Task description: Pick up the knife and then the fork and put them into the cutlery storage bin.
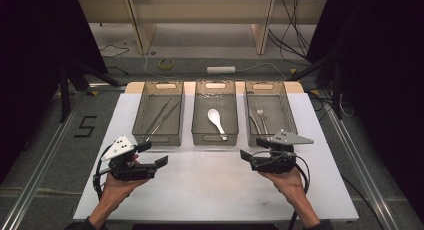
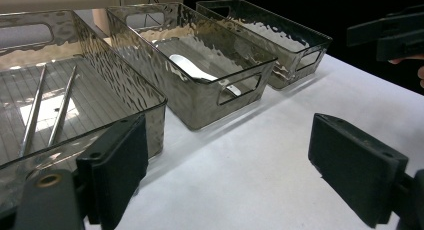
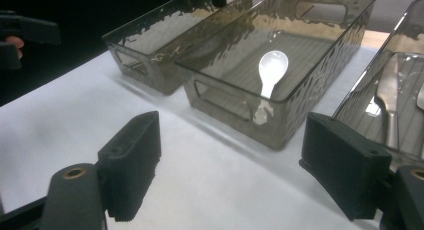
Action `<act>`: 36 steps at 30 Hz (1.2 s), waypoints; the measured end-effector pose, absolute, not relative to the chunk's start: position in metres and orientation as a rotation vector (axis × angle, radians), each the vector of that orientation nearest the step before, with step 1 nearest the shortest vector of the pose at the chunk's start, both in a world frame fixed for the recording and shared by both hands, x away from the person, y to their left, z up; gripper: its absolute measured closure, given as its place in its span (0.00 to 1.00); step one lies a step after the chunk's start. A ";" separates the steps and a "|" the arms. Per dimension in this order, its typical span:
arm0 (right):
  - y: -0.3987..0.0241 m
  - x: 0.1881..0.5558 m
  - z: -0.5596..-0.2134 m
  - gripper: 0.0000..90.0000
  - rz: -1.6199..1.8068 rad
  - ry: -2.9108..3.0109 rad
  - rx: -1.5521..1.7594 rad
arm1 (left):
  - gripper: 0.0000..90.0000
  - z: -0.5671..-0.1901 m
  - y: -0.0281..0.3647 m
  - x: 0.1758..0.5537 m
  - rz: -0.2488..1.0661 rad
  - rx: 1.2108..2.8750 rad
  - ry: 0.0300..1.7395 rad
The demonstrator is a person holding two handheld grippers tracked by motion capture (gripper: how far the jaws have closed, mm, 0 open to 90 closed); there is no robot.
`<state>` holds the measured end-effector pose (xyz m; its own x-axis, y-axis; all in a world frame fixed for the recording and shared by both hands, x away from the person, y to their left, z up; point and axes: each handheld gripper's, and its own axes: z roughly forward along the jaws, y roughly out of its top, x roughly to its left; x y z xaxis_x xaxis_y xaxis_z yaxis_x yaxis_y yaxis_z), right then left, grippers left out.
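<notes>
Fingers of both grippers spread, empty, white spoon (image 1: 216, 122) lengthwise in middle bin (image 1: 215, 139), bowl away.

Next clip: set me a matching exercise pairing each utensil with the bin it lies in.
Things:
1. white spoon
2. chopsticks
3. fork

Places, as the high view shows them:
A. right bin
B. left bin
C. middle bin

Pairs: 1-C, 2-B, 3-A.
</notes>
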<state>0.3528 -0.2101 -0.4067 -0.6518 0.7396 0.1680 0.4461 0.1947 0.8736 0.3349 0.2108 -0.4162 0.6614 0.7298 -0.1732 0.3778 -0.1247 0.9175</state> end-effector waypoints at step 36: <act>-0.237 0.315 -0.430 0.24 1.442 2.143 1.168 | 0.18 -0.416 0.212 0.335 0.358 1.725 0.892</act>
